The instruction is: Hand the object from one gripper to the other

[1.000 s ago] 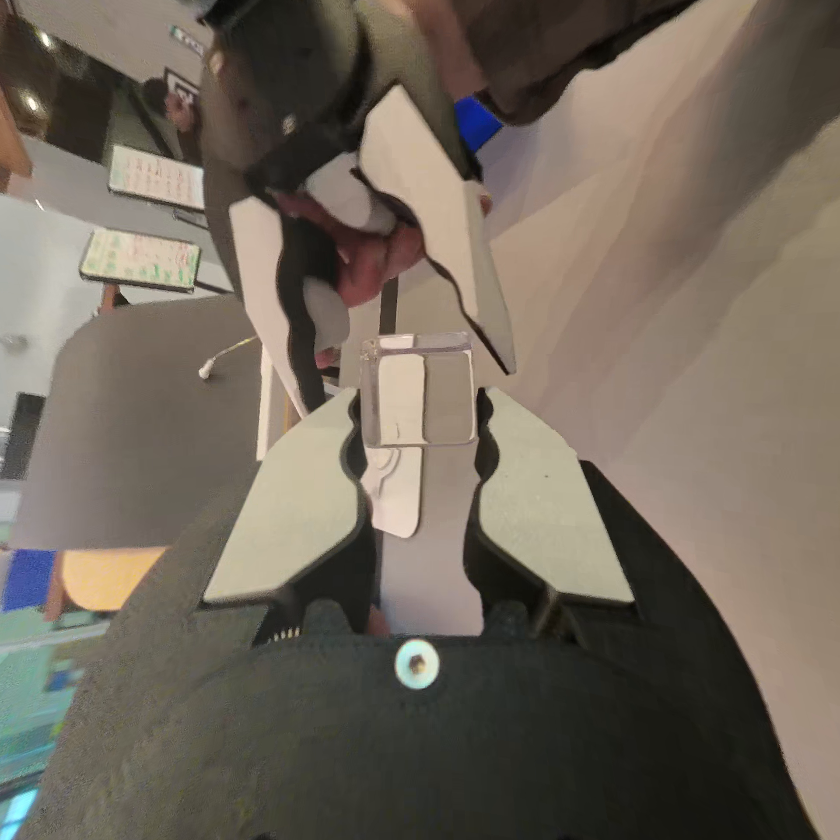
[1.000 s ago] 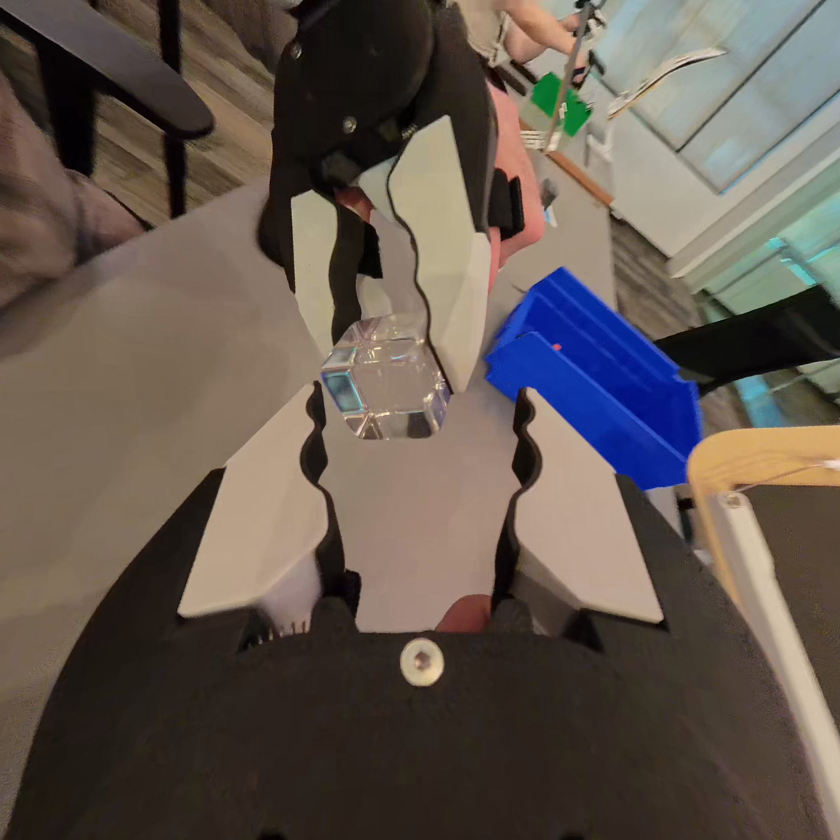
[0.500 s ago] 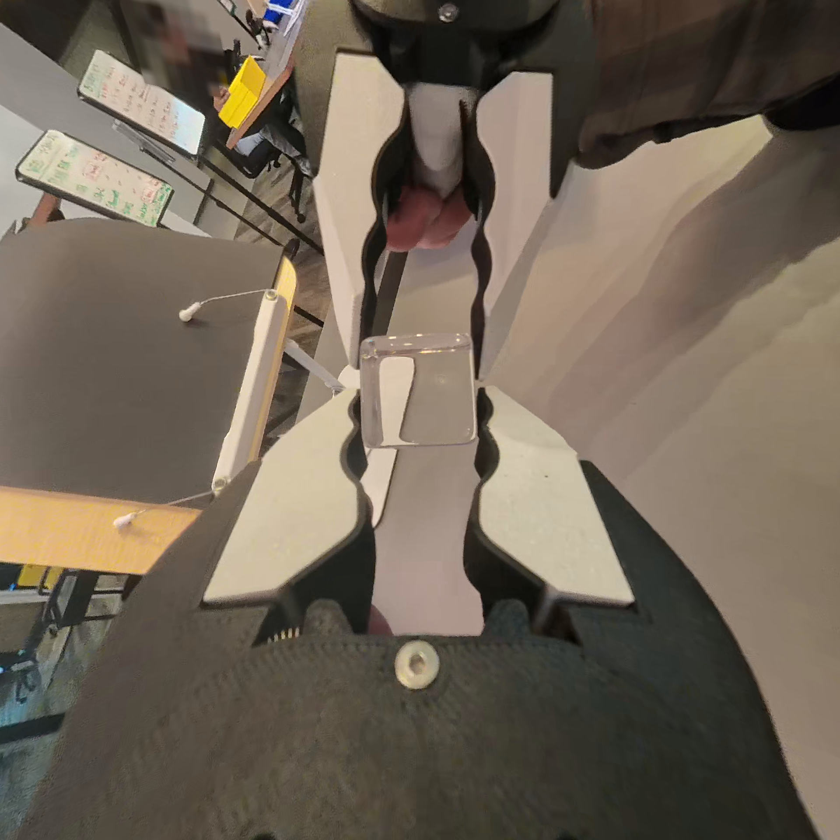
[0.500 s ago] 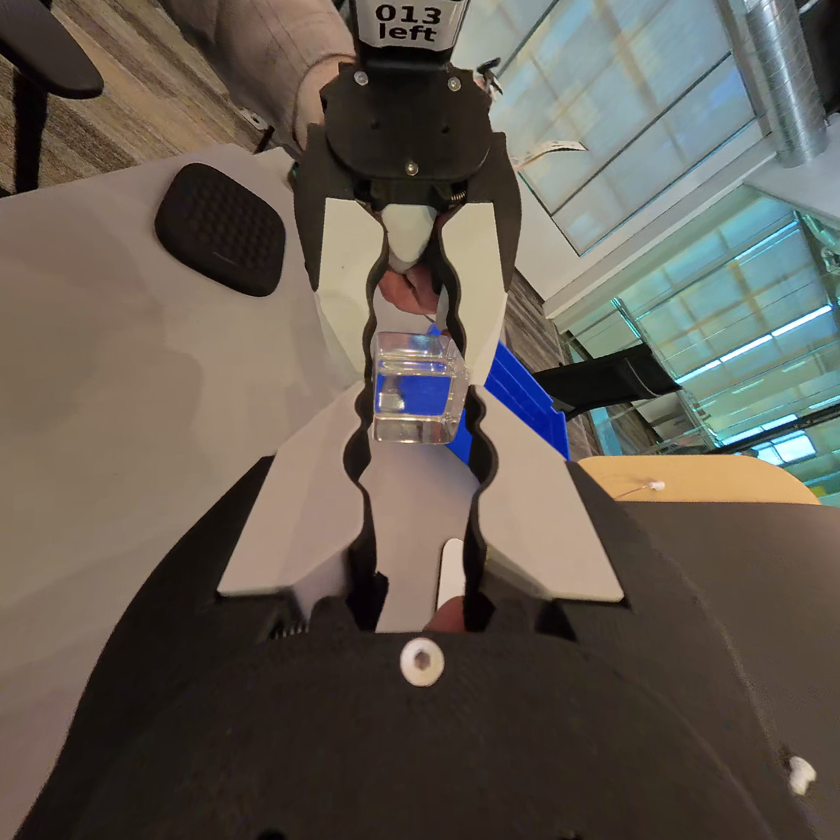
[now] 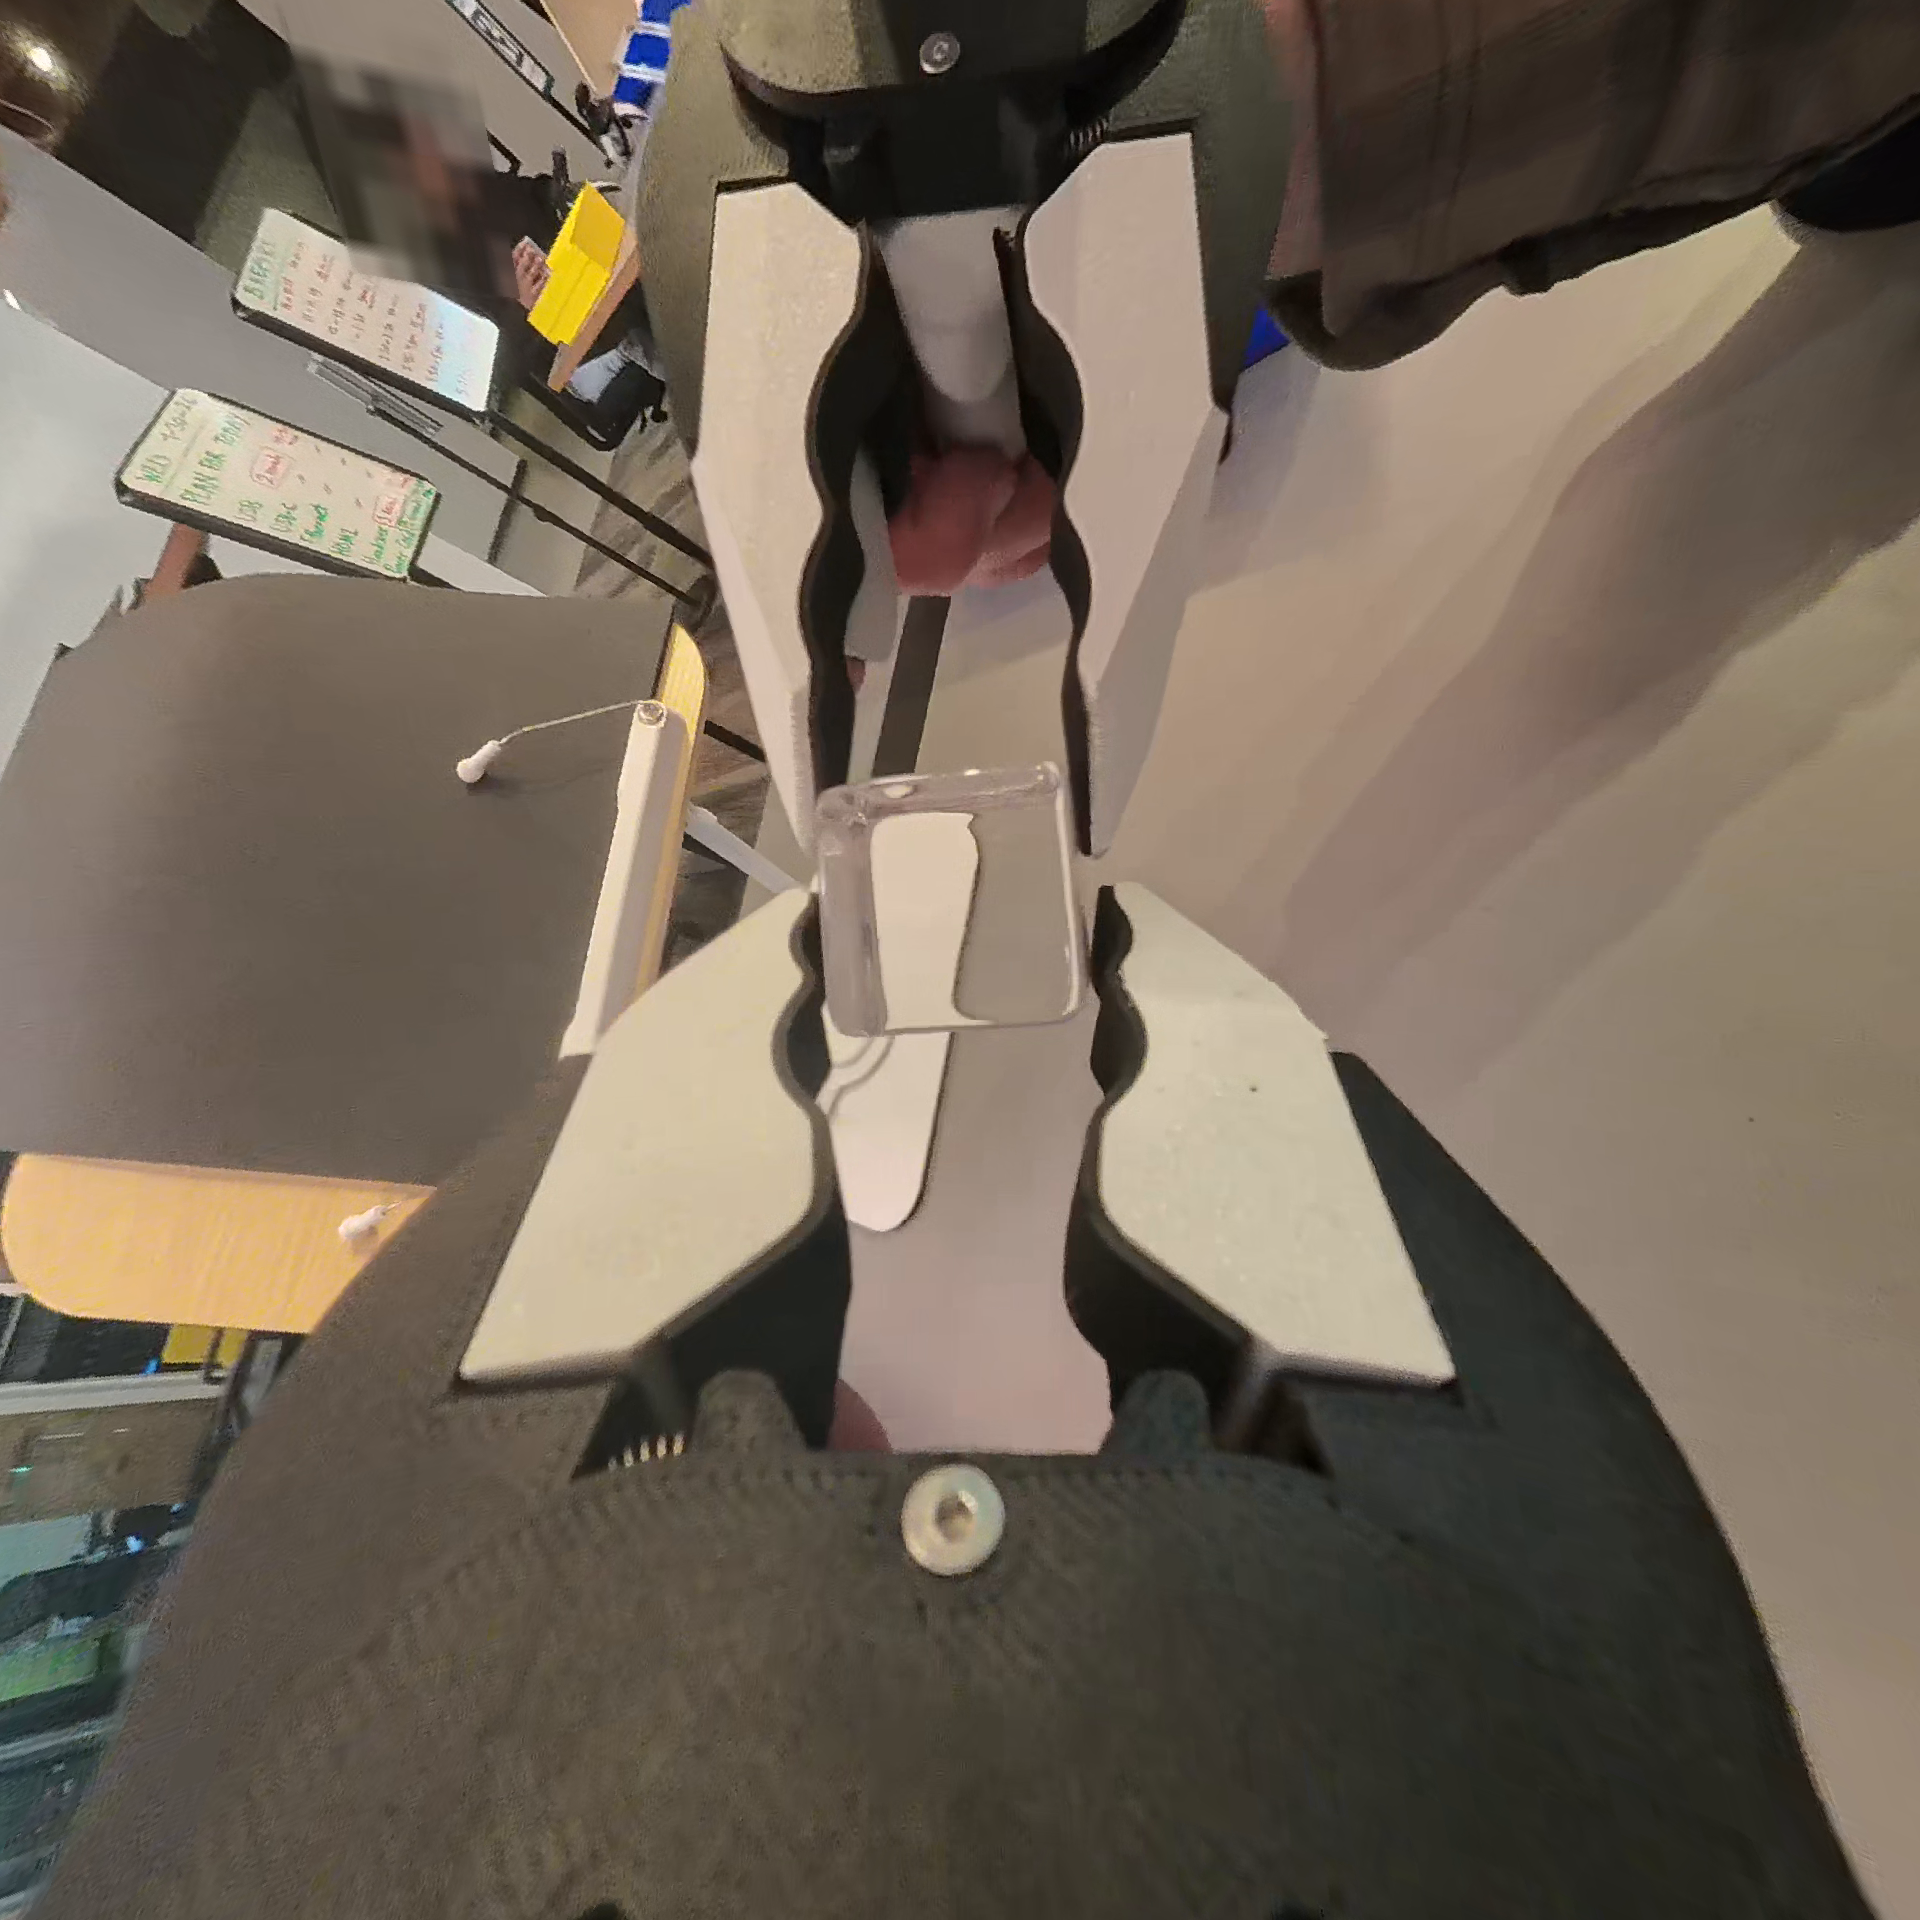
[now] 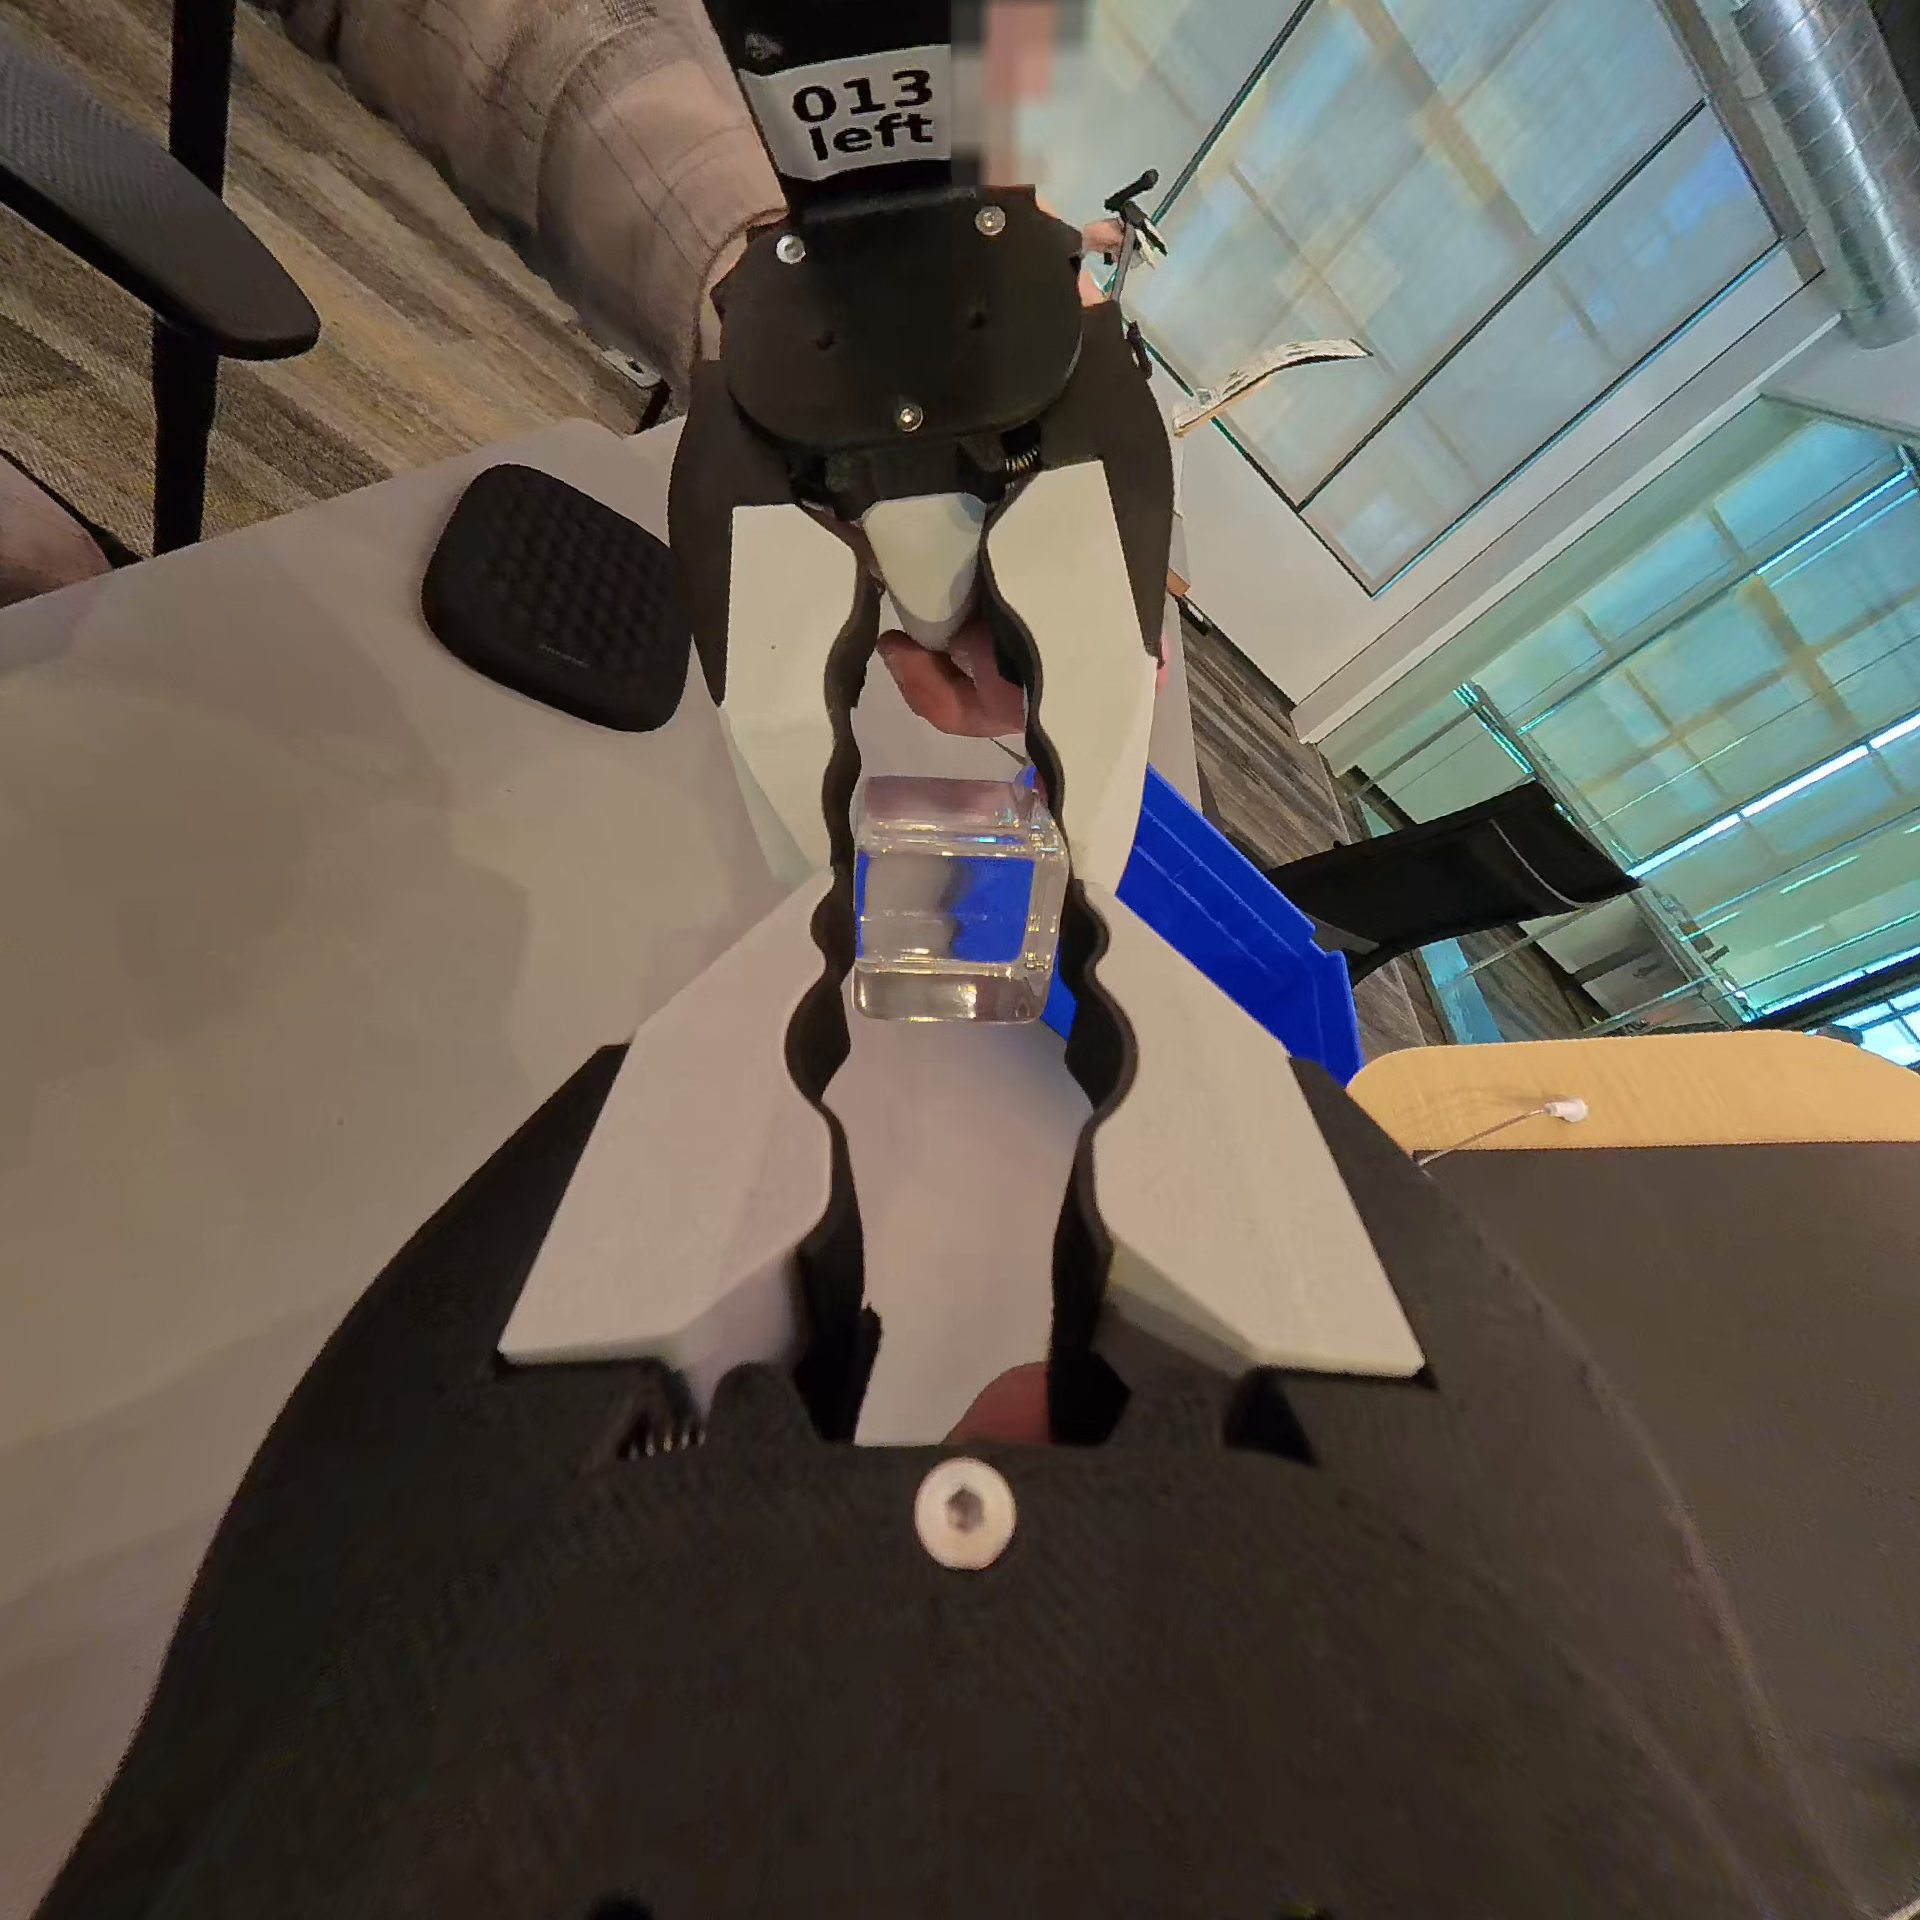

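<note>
A clear cube [image 5: 951, 904] hangs in the air above the grey table [image 5: 1558, 831], gripped from two opposite ends. My left gripper [image 5: 951, 909] is shut on its near end in the left wrist view. The right gripper [image 5: 945, 821] comes in from the top of that view, its fingers against the cube's far sides. In the right wrist view the cube [image 6: 956, 904] sits between my right gripper's fingertips [image 6: 956, 914], which press its sides. The left gripper [image 6: 951, 831] holds it from above there. The two grippers face each other tip to tip.
A blue bin [image 6: 1226, 935] stands on the table [image 6: 312, 883] just behind the cube. A black rubber pad [image 6: 561, 613] lies farther left. A dark board with a wooden edge [image 5: 260, 883] is beside the table. A black chair arm [image 6: 156, 260] is at the upper left. The tips of both grippers are at nearly the same place.
The right gripper swung in line with the left one, slid its open fingers around the cube's free end and closed on it. The left gripper kept hold throughout.
</note>
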